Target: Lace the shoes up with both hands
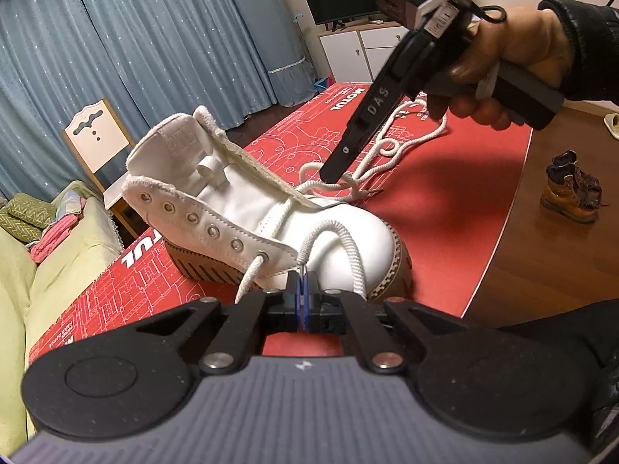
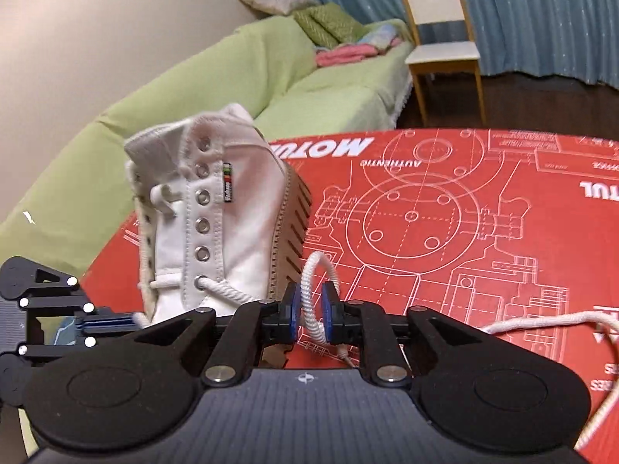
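White boot (image 1: 271,208) on red mat (image 1: 445,193). Left gripper (image 1: 303,284) was clamped on the lace (image 1: 350,247); right gripper (image 2: 309,309) stood parted, lace loop loose between its pads (image 2: 328,309).

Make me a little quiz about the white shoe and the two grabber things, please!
1. True or false: the left gripper is pinched shut on the tip of the white lace.
2. What does the white boot stand on? A) a red printed mat B) a green sofa C) a wooden chair
3. Fill in: the right gripper has its blue pads apart, with a loop of ____ between them.

Key:
1. True. The lace end sits between the closed pads.
2. A, the red mat.
3. Lace. The pads do not press on it.
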`<state>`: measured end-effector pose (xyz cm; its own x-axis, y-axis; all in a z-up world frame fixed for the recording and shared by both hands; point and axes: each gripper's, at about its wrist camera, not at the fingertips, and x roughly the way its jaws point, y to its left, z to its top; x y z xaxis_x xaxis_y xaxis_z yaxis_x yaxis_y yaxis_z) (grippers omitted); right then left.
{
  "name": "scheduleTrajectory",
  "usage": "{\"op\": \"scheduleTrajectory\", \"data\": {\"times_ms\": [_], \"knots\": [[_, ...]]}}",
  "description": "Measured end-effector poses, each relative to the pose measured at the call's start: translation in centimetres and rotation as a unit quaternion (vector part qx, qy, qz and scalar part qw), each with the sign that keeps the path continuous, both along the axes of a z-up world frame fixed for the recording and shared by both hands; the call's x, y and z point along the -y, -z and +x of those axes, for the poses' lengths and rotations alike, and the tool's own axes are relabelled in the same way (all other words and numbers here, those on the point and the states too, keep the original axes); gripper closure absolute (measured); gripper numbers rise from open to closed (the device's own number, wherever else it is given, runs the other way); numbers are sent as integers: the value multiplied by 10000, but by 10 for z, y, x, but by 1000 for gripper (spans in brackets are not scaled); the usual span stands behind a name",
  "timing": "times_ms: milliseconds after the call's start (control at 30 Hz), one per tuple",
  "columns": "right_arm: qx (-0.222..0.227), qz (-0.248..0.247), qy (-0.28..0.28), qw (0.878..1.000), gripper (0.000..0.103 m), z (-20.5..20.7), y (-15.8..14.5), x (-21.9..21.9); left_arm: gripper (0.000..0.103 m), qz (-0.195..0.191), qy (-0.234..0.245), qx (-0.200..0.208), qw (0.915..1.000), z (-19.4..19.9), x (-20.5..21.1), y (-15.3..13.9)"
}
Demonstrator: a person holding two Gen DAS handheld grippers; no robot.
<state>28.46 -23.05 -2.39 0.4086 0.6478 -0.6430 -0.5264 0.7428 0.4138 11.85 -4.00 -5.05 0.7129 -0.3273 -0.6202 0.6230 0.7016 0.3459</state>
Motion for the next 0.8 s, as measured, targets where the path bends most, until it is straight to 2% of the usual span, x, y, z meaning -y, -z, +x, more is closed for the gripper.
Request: {"op": "scheduleTrajectory", "data": {"times_ms": [67,133,300,433,533,567,733,767,800], "knots": [[-67,187,16,9998,97,1,-5,6,103,-18,-5,4,10000,0,0,0],[38,447,84,9990,98,-3,-17,18,103,-30,-7,11,10000,-1,0,0],[1107,856,561,9886,98,-23,-93,62,103,-19,3,16,10000,-1,0,0],[2146,1154,1111,9635,99,-50,-149,97,103,-22,-28,19,10000,-2,1,0],[2820,1144,1575,9395,99,-69,-175,117,103,-53,-58,6,10000,-3,0,-1],[2913,1105,1617,9364,99,-71,-179,121,103,-69,-71,-3,10000,-2,0,-1],[2726,787,1532,9466,99,-72,-170,127,103,-110,-112,-25,9999,-2,-1,-2],[2653,701,1421,9511,99,-72,-165,125,103,-136,-122,-41,9998,-2,-1,-2],[2454,604,1155,9606,99,-70,-157,120,103,-161,-132,-57,9998,-2,-2,-3]]}}
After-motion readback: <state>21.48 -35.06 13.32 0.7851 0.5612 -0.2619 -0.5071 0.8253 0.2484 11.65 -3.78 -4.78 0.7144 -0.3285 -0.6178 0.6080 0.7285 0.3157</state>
